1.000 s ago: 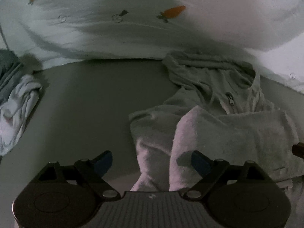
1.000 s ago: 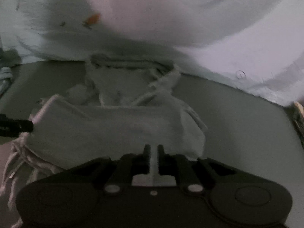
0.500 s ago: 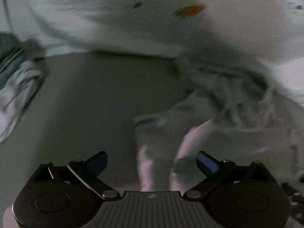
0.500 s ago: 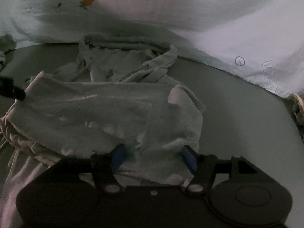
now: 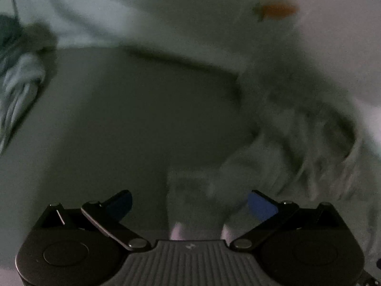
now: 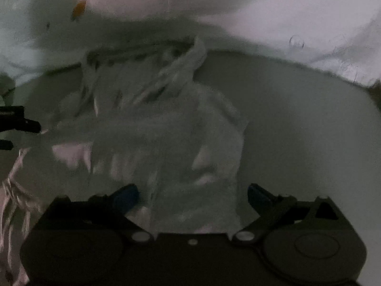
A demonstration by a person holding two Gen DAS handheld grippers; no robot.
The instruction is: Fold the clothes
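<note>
A light grey hooded zip top [image 6: 152,128] lies partly folded on the grey table, its hood toward the back. In the left wrist view it [image 5: 297,147] lies blurred at the right, with a fold reaching between the fingers. My left gripper [image 5: 190,202] is open, just above the garment's near left edge. My right gripper [image 6: 193,194] is open and low over the garment's near right part, with cloth between its spread blue pads [image 6: 126,196]. The left gripper's tip also shows in the right wrist view [image 6: 21,124], at the far left.
A white sheet with small carrot prints [image 5: 276,10] bulges along the back of the table [image 5: 123,124]. A pile of pale clothes [image 5: 21,81] lies at the left edge. Bare grey table [image 6: 309,128] lies right of the garment.
My right gripper has gone from shut to wide open, letting the fold drop onto the garment. My left gripper stays open and has swung left, so the garment has slid right in its view.
</note>
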